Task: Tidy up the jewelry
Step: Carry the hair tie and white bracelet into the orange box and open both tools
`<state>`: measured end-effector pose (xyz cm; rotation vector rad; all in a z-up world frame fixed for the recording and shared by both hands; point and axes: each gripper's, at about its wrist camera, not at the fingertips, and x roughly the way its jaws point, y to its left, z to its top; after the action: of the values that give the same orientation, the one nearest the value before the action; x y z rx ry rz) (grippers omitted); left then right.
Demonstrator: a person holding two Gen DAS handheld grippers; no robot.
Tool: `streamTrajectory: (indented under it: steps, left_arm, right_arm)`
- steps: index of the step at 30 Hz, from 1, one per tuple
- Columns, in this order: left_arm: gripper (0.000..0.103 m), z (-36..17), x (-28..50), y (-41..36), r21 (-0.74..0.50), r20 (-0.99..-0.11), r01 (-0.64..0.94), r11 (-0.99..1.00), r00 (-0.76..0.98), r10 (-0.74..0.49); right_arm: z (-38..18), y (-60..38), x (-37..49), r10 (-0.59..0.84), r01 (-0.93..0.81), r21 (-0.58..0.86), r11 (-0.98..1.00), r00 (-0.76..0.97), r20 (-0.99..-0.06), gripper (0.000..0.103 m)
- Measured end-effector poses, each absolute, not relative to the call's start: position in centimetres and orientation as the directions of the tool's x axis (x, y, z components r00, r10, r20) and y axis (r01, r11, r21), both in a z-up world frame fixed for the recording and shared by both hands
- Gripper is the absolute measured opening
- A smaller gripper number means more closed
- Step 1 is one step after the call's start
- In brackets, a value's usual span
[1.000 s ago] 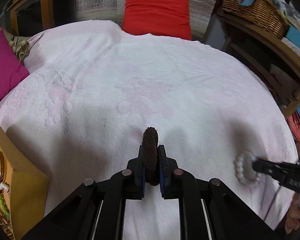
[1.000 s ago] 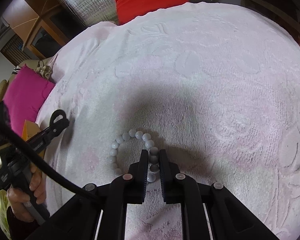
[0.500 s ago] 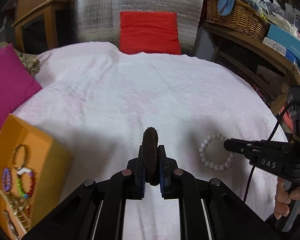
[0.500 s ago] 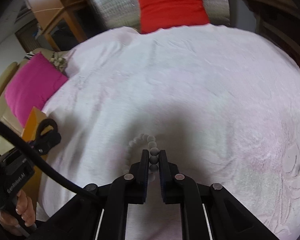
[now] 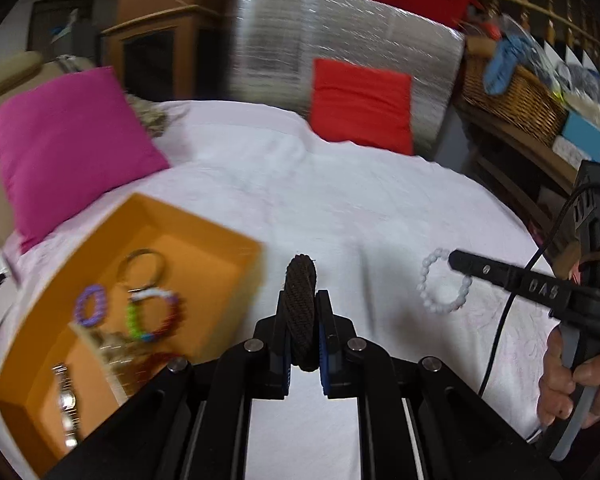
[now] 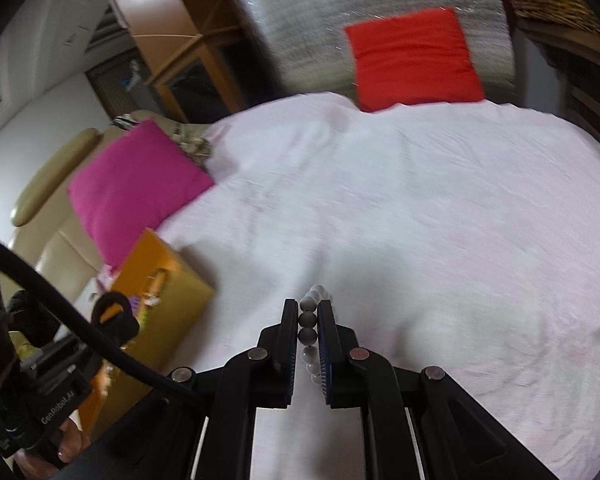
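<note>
My left gripper (image 5: 302,298) is shut on a dark brown braided bracelet (image 5: 300,276), held upright above the pink bedspread. Left of it lies an open orange box (image 5: 216,240) with several bracelets inside, among them a purple one (image 5: 90,306) and a multicoloured one (image 5: 154,314). In the right wrist view, my right gripper (image 6: 308,306) is shut on a white bead bracelet (image 6: 308,318), lifted off the bed. The left wrist view shows that white bracelet (image 5: 440,286) hanging from the right gripper (image 5: 455,258) at the right. The box (image 6: 172,276) and left gripper (image 6: 118,324) sit at the right wrist view's left.
A magenta cushion (image 5: 68,148) lies behind the box and a red cushion (image 5: 362,106) leans on a silver panel (image 5: 340,32) at the far side. A wooden shelf with a wicker basket (image 5: 516,96) runs along the right. A hand (image 5: 580,376) grips the right handle.
Both grippers have risen off the bed with their bracelets. The white bracelet was lifted from the bedspread. The left view has swung left, bringing the orange box and its contents into fuller view.
</note>
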<state>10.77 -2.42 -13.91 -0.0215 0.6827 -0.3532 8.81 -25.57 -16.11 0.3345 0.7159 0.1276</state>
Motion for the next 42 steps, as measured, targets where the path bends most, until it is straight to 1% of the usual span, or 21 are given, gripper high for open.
streamTrajectory:
  steps: [3, 8, 11, 15, 20, 25, 29, 33, 35, 37, 39, 40, 42]
  left_arm:
    - [0.011, -13.4, 10.0, 2.2, -0.124, -0.608, 0.249, 0.96, 0.746, -0.272]
    - [0.011, -13.6, 9.0, 10.7, -0.138, -0.629, 0.109, 0.984, 0.758, -0.172]
    - [0.011, -14.6, 8.2, 15.4, -0.134, -0.65, 0.028, 0.991, 0.752, -0.109]
    - [0.011, -16.8, 7.6, 19.7, -0.16, -0.694, -0.053, 0.986, 0.717, -0.074]
    - [0.011, -19.0, 7.9, 20.6, -0.174, -0.74, -0.072, 0.982, 0.667, -0.082]
    - [0.011, -21.1, 8.5, 20.5, -0.177, -0.78, -0.071, 0.982, 0.618, -0.096]
    - [0.012, -22.5, 9.3, 20.5, -0.171, -0.811, -0.093, 0.981, 0.579, -0.086]
    - [0.012, -23.6, 9.9, 20.3, -0.146, -0.832, -0.118, 0.982, 0.552, -0.057]
    - [0.017, -23.8, 9.9, 20.0, -0.105, -0.837, -0.128, 0.986, 0.547, -0.018]
    - [0.018, -23.7, 9.8, 20.0, -0.103, -0.835, -0.129, 0.986, 0.549, -0.016]
    - [0.023, -23.4, 9.7, 20.2, -0.11, -0.833, -0.137, 0.985, 0.552, -0.016]
    - [0.028, -23.0, 9.6, 20.3, -0.104, -0.83, -0.147, 0.984, 0.558, -0.005]
    - [0.031, -22.0, 9.3, 20.3, -0.089, -0.822, -0.168, 0.982, 0.57, 0.023]
  right_arm:
    - [-14.6, -22.8, 9.0, 0.28, -0.068, 0.361, 0.93, 0.765, -0.58, 0.011]
    - [-12.7, -16.7, 9.4, 0.406, -0.208, 0.396, 0.894, 0.751, -0.521, 0.011]
    - [-12.4, -12.5, 9.6, 0.48, -0.292, 0.406, 0.866, 0.713, -0.51, 0.011]
    - [-12.7, -6.7, 9.6, 0.568, -0.401, 0.406, 0.821, 0.639, -0.518, 0.011]
    - [-14.9, 0.1, 9.7, 0.629, -0.499, 0.391, 0.773, 0.528, -0.57, 0.011]
    - [-18.6, 4.6, 10.0, 0.618, -0.541, 0.361, 0.76, 0.428, -0.659, 0.011]
    - [-20.8, 6.3, 10.4, 0.603, -0.552, 0.356, 0.755, 0.369, -0.707, 0.011]
    - [-21.6, 6.5, 10.8, 0.593, -0.548, 0.356, 0.757, 0.349, -0.726, 0.012]
    - [-21.4, 6.5, 10.8, 0.583, -0.546, 0.341, 0.765, 0.364, -0.726, 0.012]
    - [-21.4, 6.5, 10.9, 0.58, -0.546, 0.338, 0.767, 0.362, -0.73, 0.013]
    - [-21.3, 6.4, 11.1, 0.583, -0.547, 0.341, 0.765, 0.362, -0.727, 0.013]
    - [-21.0, 6.2, 10.9, 0.583, -0.547, 0.338, 0.766, 0.369, -0.724, 0.013]
    - [-20.4, 5.6, 10.8, 0.595, -0.546, 0.346, 0.763, 0.383, -0.707, 0.013]
